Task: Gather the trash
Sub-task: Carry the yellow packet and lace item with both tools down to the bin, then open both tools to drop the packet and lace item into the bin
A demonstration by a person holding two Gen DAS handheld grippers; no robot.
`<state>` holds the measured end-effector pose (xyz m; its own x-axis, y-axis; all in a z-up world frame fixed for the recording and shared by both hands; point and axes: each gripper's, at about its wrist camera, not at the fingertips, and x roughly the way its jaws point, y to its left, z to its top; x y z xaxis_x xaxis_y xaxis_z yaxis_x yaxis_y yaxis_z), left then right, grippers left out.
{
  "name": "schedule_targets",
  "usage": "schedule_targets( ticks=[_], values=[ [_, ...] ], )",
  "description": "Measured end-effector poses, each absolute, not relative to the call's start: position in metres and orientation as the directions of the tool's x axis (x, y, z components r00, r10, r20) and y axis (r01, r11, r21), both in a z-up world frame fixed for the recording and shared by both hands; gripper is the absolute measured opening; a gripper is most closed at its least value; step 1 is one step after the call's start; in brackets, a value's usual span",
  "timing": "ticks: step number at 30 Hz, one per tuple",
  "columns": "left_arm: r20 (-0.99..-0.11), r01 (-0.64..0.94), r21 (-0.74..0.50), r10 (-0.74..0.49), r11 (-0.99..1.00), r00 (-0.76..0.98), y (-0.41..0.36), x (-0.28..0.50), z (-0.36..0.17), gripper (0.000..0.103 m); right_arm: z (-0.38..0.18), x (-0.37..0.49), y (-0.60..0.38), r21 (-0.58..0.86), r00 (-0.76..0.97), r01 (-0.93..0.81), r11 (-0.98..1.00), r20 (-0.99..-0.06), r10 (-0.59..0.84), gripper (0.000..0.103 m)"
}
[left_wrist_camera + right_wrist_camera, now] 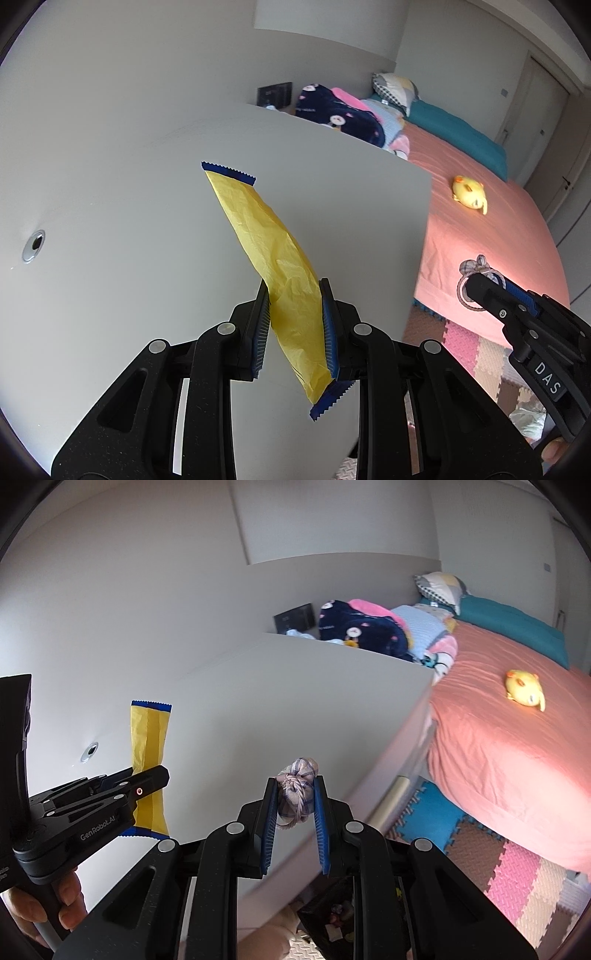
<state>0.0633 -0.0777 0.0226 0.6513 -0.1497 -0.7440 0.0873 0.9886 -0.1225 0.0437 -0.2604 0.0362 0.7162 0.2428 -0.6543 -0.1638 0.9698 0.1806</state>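
The left gripper [293, 295] has its blue-padded fingers [330, 328] closed on a crinkled yellow snack wrapper with blue serrated ends [266, 236], held in the air above the white desk top [110, 192]. The right gripper [294, 788] pinches a small knotted checked fabric bundle [295, 790], possibly a hair tie, over the desk's edge, beside the bed with the salmon-pink sheet [509, 746].

Soft, even daylight fills both views, with only faint shadows. Fisheye distortion bends straight lines, and dark vignetting rims the corners. The worktop [295, 709] edge nearest the bed [517, 746] looks motion-blurred in the right wrist view.
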Motion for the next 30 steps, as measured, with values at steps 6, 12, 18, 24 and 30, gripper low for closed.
schedule_targets(
  ticks=[6, 12, 18, 24, 30],
  values=[
    [-0.746, 0.153, -0.117, -0.189, 0.981, 0.639, -0.108, 0.053, 0.019, 0.025, 0.035, 0.025, -0.29, 0.175, 0.731, -0.106, 0.979, -0.653, 0.196, 0.02],
    [-0.751, 0.215, -0.111, -0.223, 0.97, 0.622, -0.134, 0.042, 0.016, 0.025, 0.032, 0.006, -0.316, 0.172, 0.74, -0.054, 0.984, -0.654, 0.155, 0.02],
    [-0.761, 0.276, -0.106, -0.257, 0.955, 0.596, -0.157, 0.037, 0.011, 0.025, 0.03, -0.007, -0.343, 0.177, 0.745, 0.012, 0.984, -0.659, 0.109, 0.02],
    [-0.806, 0.328, -0.064, -0.242, 0.943, 0.54, -0.175, 0.035, 0.002, 0.081, 0.03, -0.01, -0.363, 0.143, 0.747, 0.13, 0.981, -0.664, -0.002, 0.077],
    [-0.782, 0.307, -0.041, -0.221, 0.951, 0.582, -0.173, 0.034, 0.007, 0.093, 0.032, -0.01, -0.377, 0.141, 0.76, 0.184, 0.973, -0.648, -0.05, 0.077]
  ],
)
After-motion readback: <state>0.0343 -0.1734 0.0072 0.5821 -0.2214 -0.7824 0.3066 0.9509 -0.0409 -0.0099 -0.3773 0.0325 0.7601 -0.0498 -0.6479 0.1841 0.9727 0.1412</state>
